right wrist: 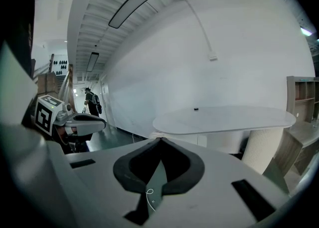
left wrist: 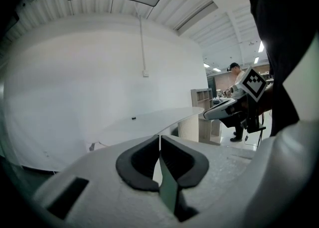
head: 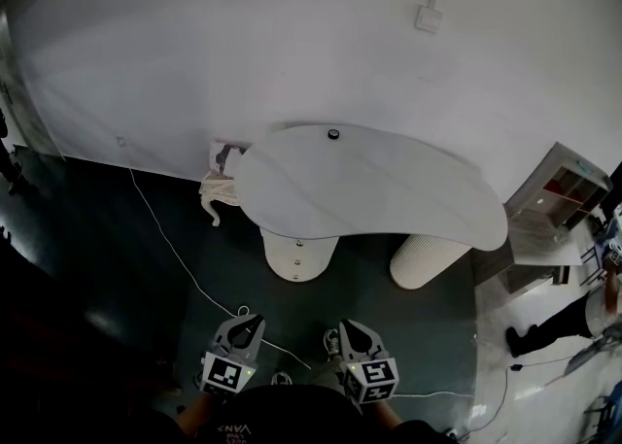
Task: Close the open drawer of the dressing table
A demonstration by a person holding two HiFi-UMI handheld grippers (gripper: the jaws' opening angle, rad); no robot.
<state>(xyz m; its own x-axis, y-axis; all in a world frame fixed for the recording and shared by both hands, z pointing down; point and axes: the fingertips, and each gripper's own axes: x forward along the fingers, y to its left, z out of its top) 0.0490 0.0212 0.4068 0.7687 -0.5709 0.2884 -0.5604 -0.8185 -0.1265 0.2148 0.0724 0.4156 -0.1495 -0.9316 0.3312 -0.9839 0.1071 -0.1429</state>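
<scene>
The white dressing table [head: 389, 194] stands against the wall on a round drawer pedestal [head: 299, 254] and a ribbed column [head: 426, 259]. From here I cannot tell whether a drawer stands out. A small black object [head: 333, 133] lies on the top near the wall. Both grippers hang well short of the table, over the dark floor. My left gripper [head: 245, 322] is shut with nothing in it, its jaws meeting at the tip [left wrist: 159, 141]. My right gripper [head: 348, 329] is shut and empty too [right wrist: 160, 141]. Each gripper view shows the table top [left wrist: 149, 118] [right wrist: 224, 118] ahead.
A cream piece with a curled leg [head: 219, 189] stands at the table's left end. A white cable [head: 175, 256] runs across the floor towards my feet. At the right are a wooden shelf unit [head: 559, 189] and a person's legs [head: 544, 327]. Another person [right wrist: 92, 103] stands far off.
</scene>
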